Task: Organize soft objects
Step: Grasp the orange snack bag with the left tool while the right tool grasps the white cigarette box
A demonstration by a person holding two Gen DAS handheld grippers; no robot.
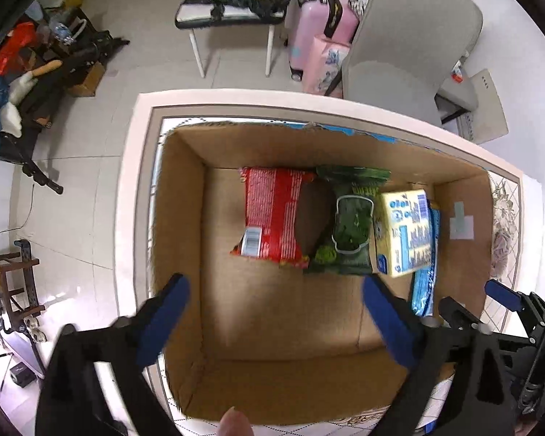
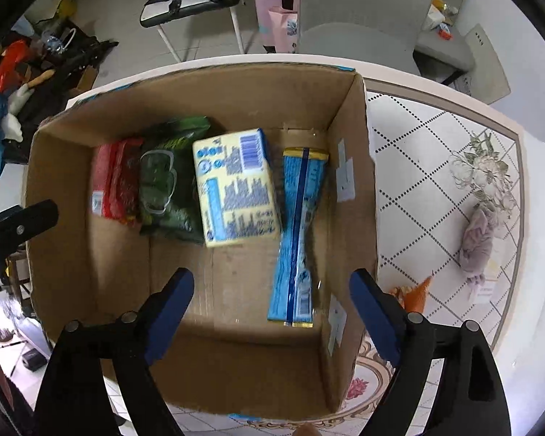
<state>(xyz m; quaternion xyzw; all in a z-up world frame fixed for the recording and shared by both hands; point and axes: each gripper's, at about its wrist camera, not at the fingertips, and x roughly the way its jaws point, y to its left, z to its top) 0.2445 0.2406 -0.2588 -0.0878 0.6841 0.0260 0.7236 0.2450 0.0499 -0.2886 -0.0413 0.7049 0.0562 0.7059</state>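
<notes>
Both grippers hang over an open cardboard box (image 2: pixel 348 145) that sits on the patterned counter (image 2: pixel 436 167), and both have their blue fingers spread wide with nothing between them: the left gripper (image 1: pixel 274 321) over the bare near half of the box floor, the right gripper (image 2: pixel 270 321) just above the box's right side. Four soft packs lie in a row along the far part of the box: a red pack (image 1: pixel 272 218), a dark green pack (image 1: pixel 348 225) touching it, a yellow pack (image 2: pixel 234 189) resting partly on the green one, and a long blue pack (image 2: pixel 298 232) standing on edge beside the right wall. The packing step looks largely done for these four. Out on the counter, well apart from the box, lie a grey cloth bundle (image 2: pixel 476 239) and an orange scrap (image 2: pixel 418 292) just beside the right fingers. As a judgement, the next move calls for the right gripper to swing out over the counter, close on one of those loose pieces, and carry it to the free near part of the box
</notes>
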